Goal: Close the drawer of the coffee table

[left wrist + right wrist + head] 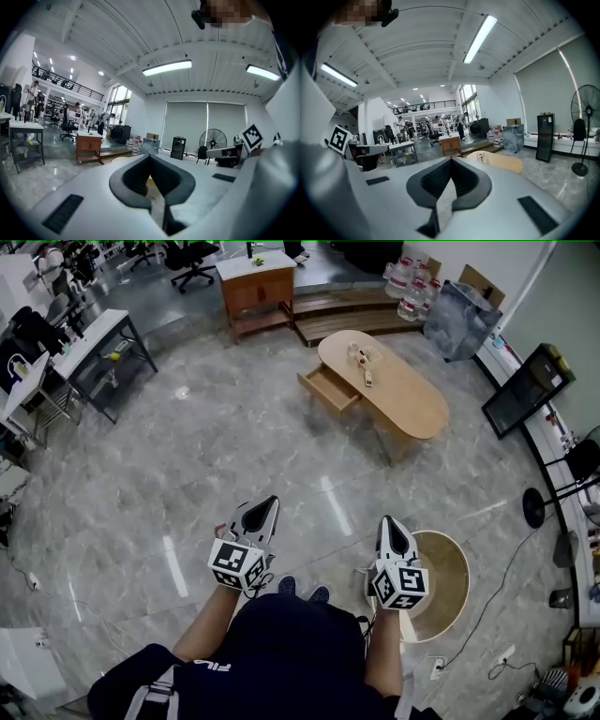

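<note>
The oval wooden coffee table [403, 390] stands far ahead of me on the marble floor, and it also shows in the right gripper view as the coffee table [499, 162]. Its drawer [329, 389] is pulled out on the table's left side. A few small items [362, 358] sit on the top. My left gripper [269, 502] and right gripper [387, 520] are held close to my body, well short of the table. The jaws of each meet at the tips with nothing between them, as the left gripper [150, 157] and right gripper [451, 161] show in their own views.
A round wooden stool [448, 589] stands just right of my right gripper. Behind the table are a wooden cabinet [255, 289], a low wooden platform [337, 322] and water bottles [407, 282]. A black desk [105, 354] is at far left, a dark screen [526, 390] at right.
</note>
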Action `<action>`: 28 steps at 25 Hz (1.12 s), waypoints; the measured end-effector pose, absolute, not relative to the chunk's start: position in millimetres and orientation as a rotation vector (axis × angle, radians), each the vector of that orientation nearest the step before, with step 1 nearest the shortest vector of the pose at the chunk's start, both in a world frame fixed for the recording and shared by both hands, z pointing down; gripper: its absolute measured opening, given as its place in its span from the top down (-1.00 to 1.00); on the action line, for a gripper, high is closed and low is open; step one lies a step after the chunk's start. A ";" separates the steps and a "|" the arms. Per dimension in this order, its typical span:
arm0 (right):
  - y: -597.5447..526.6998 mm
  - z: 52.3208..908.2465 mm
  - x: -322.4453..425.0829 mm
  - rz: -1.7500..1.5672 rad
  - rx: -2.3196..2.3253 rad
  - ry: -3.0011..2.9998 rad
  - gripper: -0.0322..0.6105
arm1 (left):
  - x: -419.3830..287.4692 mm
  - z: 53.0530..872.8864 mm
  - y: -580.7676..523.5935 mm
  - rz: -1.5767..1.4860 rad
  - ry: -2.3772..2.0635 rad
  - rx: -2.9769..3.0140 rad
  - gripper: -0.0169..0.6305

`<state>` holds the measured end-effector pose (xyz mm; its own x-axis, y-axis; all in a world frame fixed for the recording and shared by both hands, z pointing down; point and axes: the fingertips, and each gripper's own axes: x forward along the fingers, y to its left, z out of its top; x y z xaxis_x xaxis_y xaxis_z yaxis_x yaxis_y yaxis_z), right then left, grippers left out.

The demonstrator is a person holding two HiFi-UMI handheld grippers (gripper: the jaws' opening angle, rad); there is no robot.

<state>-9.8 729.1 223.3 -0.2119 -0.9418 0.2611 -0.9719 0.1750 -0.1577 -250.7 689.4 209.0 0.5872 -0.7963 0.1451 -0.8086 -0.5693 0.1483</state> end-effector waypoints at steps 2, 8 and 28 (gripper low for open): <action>728.8 222.7 -16.8 0.443 1.912 -2.328 0.82 | -257.1 207.5 689.4 0.089 -1.334 2.629 0.87; 730.2 220.1 -41.1 0.428 1.915 -2.329 0.82 | -279.3 201.8 690.5 0.088 -1.348 2.645 0.87; 716.0 233.4 -29.1 0.455 1.921 -2.327 0.82 | -265.8 210.9 672.4 0.086 -1.321 2.650 0.87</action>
<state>-29.1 716.0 233.4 -0.2053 -0.9447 0.2557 -0.9715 0.1651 -0.1701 -265.8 672.4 210.9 0.6039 -0.7863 0.1310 -0.7966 -0.5895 0.1340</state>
